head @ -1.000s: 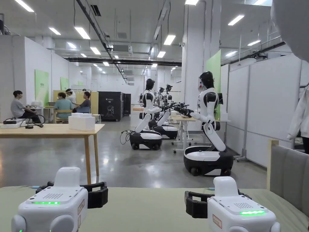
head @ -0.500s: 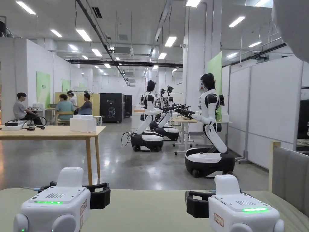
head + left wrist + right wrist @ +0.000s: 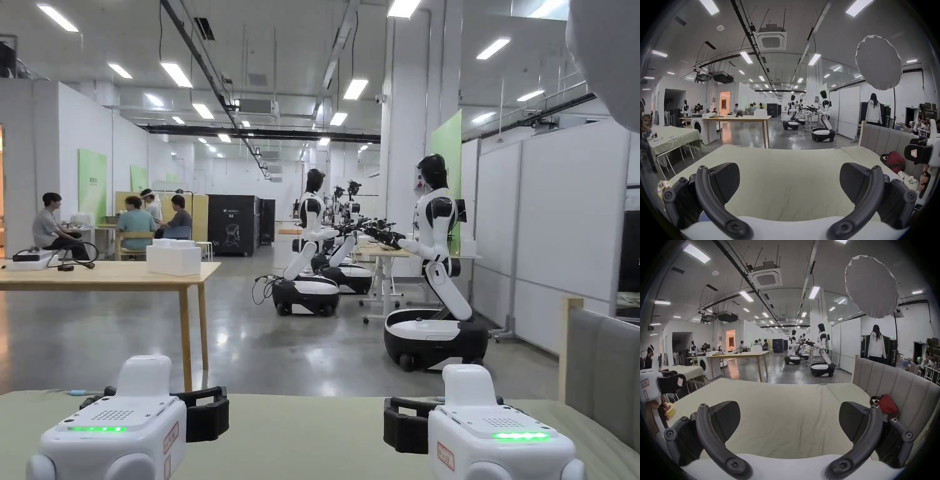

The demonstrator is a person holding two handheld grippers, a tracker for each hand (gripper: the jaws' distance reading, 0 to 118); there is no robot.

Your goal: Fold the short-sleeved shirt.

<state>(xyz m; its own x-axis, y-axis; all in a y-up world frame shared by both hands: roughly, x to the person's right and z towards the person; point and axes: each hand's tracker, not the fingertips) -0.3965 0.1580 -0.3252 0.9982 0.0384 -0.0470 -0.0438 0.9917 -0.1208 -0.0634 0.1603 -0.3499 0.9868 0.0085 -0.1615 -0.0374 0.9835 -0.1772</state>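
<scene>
My left gripper (image 3: 153, 400) and right gripper (image 3: 453, 406) hover side by side over a bed with a pale green sheet (image 3: 300, 437). In the left gripper view the left gripper (image 3: 789, 177) stands open, only bare sheet (image 3: 786, 170) between its jaws. The right gripper (image 3: 789, 415) is open the same way over the sheet (image 3: 786, 402). Each gripper view also catches the other gripper at its edge: right gripper (image 3: 919, 152), left gripper (image 3: 670, 384). A red and black bundle (image 3: 893, 160) (image 3: 887, 405) lies against the headboard; I cannot tell what it is.
A grey padded headboard (image 3: 600, 369) bounds the bed on the right. Beyond the bed are a wooden table (image 3: 106, 272), wheeled humanoid robots (image 3: 431, 250) and seated people (image 3: 131, 219). A person in white (image 3: 873, 112) stands behind the headboard, and a round lamp (image 3: 878, 63) hangs above.
The head camera has tilted up a little, so the whole picture sits lower. Both grippers stay open and side by side. A white sleeve at the right edge has left the head view.
</scene>
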